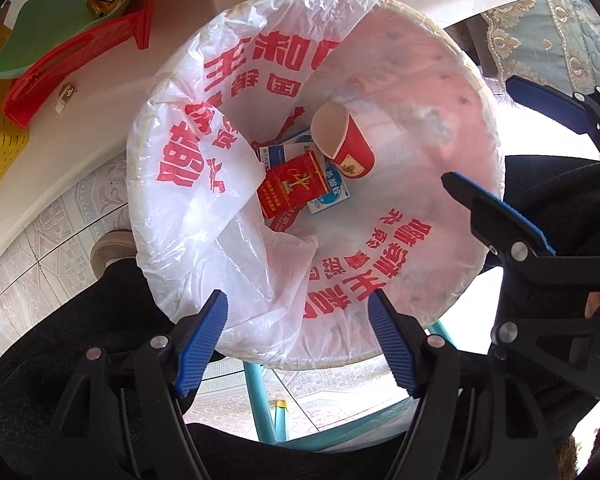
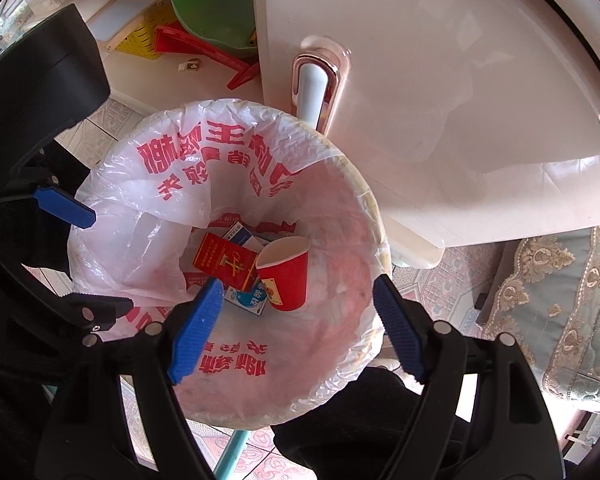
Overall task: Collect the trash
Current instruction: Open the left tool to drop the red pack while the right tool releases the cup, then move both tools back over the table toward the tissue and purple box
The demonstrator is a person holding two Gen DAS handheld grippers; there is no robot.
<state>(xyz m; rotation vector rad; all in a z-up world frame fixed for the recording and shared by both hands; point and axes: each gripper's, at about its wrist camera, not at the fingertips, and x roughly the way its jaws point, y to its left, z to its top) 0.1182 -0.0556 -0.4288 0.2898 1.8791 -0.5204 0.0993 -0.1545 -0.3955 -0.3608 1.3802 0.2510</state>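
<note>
A round bin lined with a white plastic bag printed in red (image 1: 188,168) (image 2: 180,152) fills both views from above. At its bottom lie a red paper cup (image 1: 346,142) (image 2: 286,278) on its side, a red cigarette pack (image 1: 292,186) (image 2: 226,258) and blue-and-white boxes (image 1: 330,196) (image 2: 250,298). My left gripper (image 1: 298,300) is open and empty above the bin's near rim. My right gripper (image 2: 298,286) is open and empty above the bin; it also shows in the left wrist view (image 1: 480,132) at the right.
A white table with a pedestal post (image 2: 312,92) stands beside the bin. On its shelf lie a red tray (image 1: 80,60), a green board (image 2: 216,16) and a yellow basket (image 2: 140,38). A quilted seat (image 2: 560,312) is at right. A shoe (image 1: 110,250) rests on the tiled floor.
</note>
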